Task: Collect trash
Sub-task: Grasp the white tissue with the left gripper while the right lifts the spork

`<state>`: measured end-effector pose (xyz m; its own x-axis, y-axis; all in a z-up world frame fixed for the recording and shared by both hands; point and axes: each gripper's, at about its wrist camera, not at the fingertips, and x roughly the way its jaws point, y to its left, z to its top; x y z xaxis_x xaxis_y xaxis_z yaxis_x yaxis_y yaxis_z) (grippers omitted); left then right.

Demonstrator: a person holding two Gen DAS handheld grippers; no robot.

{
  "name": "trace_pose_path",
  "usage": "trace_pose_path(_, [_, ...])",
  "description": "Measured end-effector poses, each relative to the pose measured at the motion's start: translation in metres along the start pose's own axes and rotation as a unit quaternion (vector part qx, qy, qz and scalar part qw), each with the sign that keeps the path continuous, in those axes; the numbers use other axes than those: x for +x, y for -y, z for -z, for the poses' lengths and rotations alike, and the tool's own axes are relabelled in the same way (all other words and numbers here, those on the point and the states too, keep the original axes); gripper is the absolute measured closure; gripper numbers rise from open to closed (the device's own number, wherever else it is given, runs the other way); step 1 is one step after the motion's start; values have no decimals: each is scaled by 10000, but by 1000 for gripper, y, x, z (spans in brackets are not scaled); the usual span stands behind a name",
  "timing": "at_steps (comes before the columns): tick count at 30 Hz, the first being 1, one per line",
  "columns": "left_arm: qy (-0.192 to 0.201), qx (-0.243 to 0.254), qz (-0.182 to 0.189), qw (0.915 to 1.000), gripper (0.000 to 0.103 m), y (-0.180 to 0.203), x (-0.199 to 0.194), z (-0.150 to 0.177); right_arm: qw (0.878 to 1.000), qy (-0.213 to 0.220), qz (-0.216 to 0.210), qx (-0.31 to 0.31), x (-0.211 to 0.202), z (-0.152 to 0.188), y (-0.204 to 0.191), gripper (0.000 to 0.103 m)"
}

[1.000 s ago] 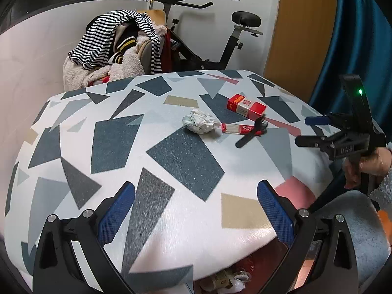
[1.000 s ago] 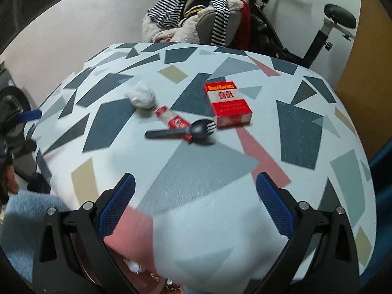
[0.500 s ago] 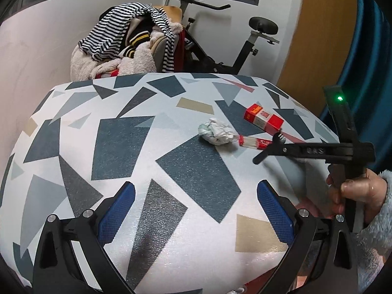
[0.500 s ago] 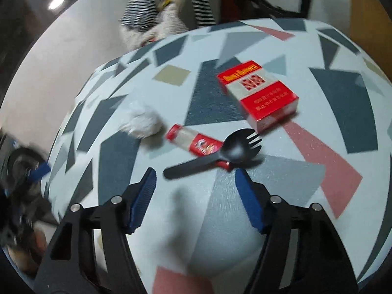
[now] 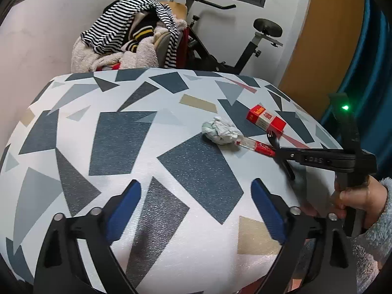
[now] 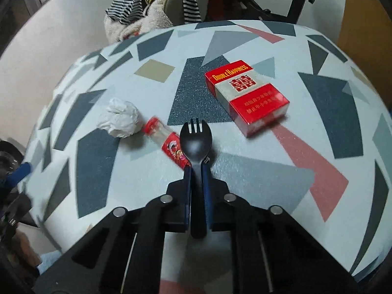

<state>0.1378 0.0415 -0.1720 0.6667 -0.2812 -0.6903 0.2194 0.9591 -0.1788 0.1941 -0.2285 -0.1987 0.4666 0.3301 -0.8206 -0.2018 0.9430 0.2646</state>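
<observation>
Step in hand: first pick of the clear-up. My right gripper has just been closing, and its blue pads now pinch the handle of the black spork, whose head still lies on the patterned tablecloth. Next move, as I judge it: lift straight up, cleanly, since the spork head touches the small red-labelled tube and a dragged lift could roll it.

Items remaining on the cloth:
- crumpled white tissue, just beside the tube's capped end;
- red cigarette pack, near the spork's tines but apart from them (whether it is empty I cannot tell).

My left gripper: jaws wide, having just been narrowing a little, nothing between them; it hangs over bare cloth at the near edge, well short of the tissue. I see no bin clearly in either view, so where the spork must be carried remains unsettled.
</observation>
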Motion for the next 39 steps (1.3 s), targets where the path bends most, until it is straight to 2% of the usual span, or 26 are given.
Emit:
trace_pose_path(5, [-102, -11, 120, 9999, 20, 6, 10, -6, 9993, 239, -296, 1, -11, 1, 12, 90])
trace_pose_path(11, [-237, -208, 292, 9991, 21, 8, 35, -22, 9983, 472, -101, -319, -26, 0, 15, 90])
trace_pose_path(18, [-421, -451, 581, 9964, 21, 16, 84, -57, 9970, 643, -78, -431, -38, 2, 24, 90])
trace_pose_path(21, [-522, -448, 555, 9961, 26, 19, 103, -70, 9968, 656, -76, -458, -40, 3, 27, 90])
trace_pose_path(26, [-806, -473, 456, 9946, 27, 19, 137, -81, 9967, 677, -79, -442, -42, 4, 31, 90])
trace_pose_path(28, [-983, -349, 496, 9933, 46, 21, 150, -78, 9966, 682, -63, -451, -43, 5, 32, 90])
trace_pose_path(32, [-880, -28, 590, 9944, 47, 28, 142, -72, 9965, 699, -63, -452, -48, 7, 35, 90])
trace_pose_path(39, [-620, 318, 683, 9952, 47, 41, 88, -59, 9952, 766, -107, -600, -63, 16, 27, 90])
